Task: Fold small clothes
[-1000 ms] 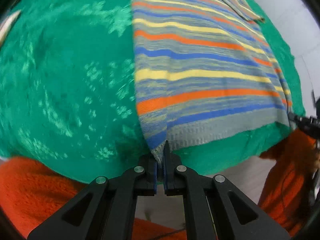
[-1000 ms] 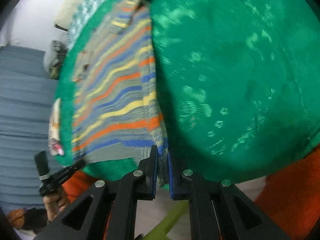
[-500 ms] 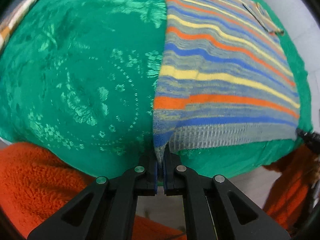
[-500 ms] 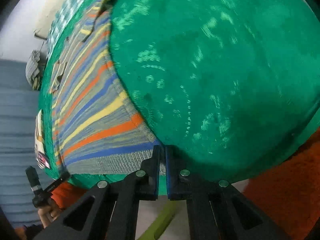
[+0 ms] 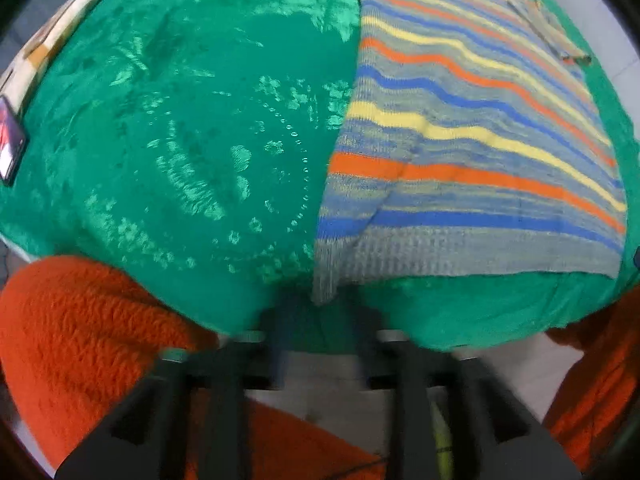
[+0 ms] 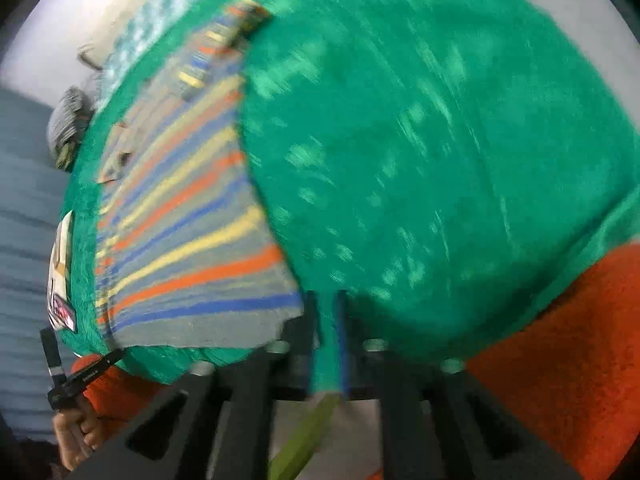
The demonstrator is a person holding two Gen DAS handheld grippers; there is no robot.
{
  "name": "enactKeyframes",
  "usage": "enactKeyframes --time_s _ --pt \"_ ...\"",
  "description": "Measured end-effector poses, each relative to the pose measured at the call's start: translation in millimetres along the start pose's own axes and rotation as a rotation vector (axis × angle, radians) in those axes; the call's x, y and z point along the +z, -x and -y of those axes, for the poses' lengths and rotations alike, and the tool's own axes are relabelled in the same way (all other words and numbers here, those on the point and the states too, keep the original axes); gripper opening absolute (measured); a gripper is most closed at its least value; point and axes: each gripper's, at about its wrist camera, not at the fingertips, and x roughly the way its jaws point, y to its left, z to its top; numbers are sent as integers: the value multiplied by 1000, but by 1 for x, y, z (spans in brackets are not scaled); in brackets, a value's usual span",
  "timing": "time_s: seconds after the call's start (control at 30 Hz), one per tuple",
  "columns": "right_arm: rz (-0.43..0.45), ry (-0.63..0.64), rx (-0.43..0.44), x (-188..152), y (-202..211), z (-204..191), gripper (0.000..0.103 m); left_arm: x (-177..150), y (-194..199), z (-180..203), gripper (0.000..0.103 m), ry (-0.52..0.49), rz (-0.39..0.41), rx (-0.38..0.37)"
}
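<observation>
With both my left gripper (image 5: 320, 332) and right gripper (image 6: 326, 340) open off the striped sweater's (image 5: 460, 152) hem corners at the bench's (image 5: 180, 140) near edge, I judge it spread flat; next I must regrip for a fold.

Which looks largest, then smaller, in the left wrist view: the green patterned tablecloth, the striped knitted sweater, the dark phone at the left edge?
1. Green patterned tablecloth
2. Striped knitted sweater
3. Dark phone, partly cut off by the picture's edge

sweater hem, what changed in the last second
Both hand-held grippers let go: the left and right were each shut on a hem corner and now stand open, the corners dropped on the green cloth. The sweater stays spread flat.
</observation>
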Motion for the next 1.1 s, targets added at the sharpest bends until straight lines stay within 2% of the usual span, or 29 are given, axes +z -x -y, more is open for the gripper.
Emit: enactKeyframes --time_s 0.03,0.07,0.1,0.17,0.2,0.27,0.33,0.4,0.47,0.57,0.6,0.63,0.7,0.77,0.9,1.1 --pt "44 33 -22 0 8 -7 44 -3 8 -3 72 25 30 -4" --pt "96 57 -40 -2 16 -12 57 -4 24 -8 79 66 104 -12" --pt "176 80 -68 -4 27 -16 60 -3 34 -12 82 83 159 -25" --pt "281 87 -106 -7 40 -19 60 9 52 -19 94 113 263 -32" --pt "316 83 -110 -8 44 -20 61 23 59 -24 97 138 317 -22" --pt "381 79 -102 -8 50 -21 65 52 61 -33 99 158 411 -16" --pt "414 91 -104 -6 48 -26 66 93 47 -43 99 166 485 36" --pt "411 100 -95 -4 44 -27 66 132 26 -51 99 175 500 96" --pt "405 114 -93 -6 42 -29 66 156 3 -56 99 177 472 152" --pt "407 148 -100 -14 46 -34 66 179 -43 -66 103 138 317 156" --pt "407 162 -102 -16 46 -36 66 177 -51 -72 103 135 353 119" --pt "405 171 -105 -17 42 -42 66 166 -47 -77 103 128 449 100" --pt "401 186 -108 -19 40 -45 66 157 -48 -83 103 121 508 72" --pt "389 195 -104 -19 35 -48 66 153 -46 -85 103 116 520 50" --pt "366 210 -91 -16 26 -52 66 147 -46 -83 103 101 524 89" --pt "364 246 -79 -18 23 -58 66 157 -49 -81 103 105 523 80"
